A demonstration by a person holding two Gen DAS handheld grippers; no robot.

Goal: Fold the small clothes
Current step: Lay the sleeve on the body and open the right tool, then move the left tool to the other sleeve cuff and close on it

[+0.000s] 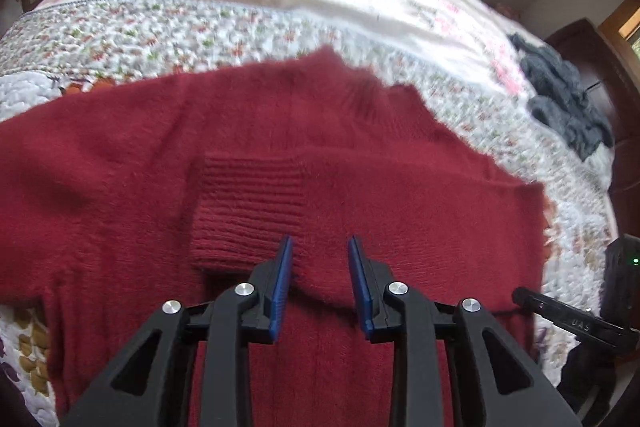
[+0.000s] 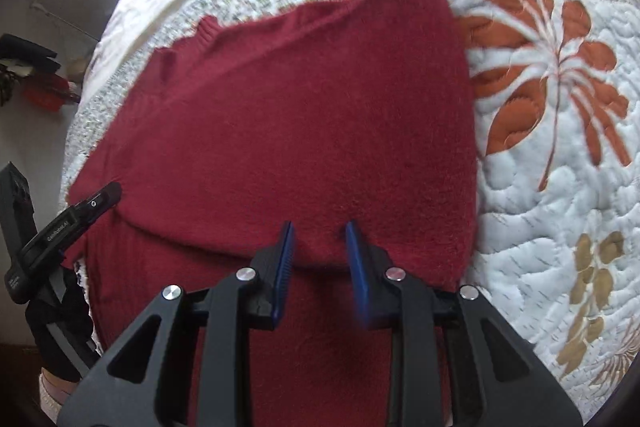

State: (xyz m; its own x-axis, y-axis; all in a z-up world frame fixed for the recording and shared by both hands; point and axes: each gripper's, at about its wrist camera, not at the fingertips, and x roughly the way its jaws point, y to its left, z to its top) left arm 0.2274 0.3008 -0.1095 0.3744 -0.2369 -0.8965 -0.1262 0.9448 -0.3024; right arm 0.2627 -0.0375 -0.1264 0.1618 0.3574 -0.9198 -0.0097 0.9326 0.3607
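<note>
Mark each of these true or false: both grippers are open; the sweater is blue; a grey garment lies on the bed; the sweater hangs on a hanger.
1. Both grippers, left and right, are open: true.
2. The sweater is blue: false, it is dark red.
3. A grey garment lies on the bed: true.
4. The sweater hangs on a hanger: false, it lies flat on the bed.

A bed with a floral quilt [image 1: 168, 27] carries a dark red sweater [image 1: 120, 167] and a grey garment [image 1: 568, 95].
</note>
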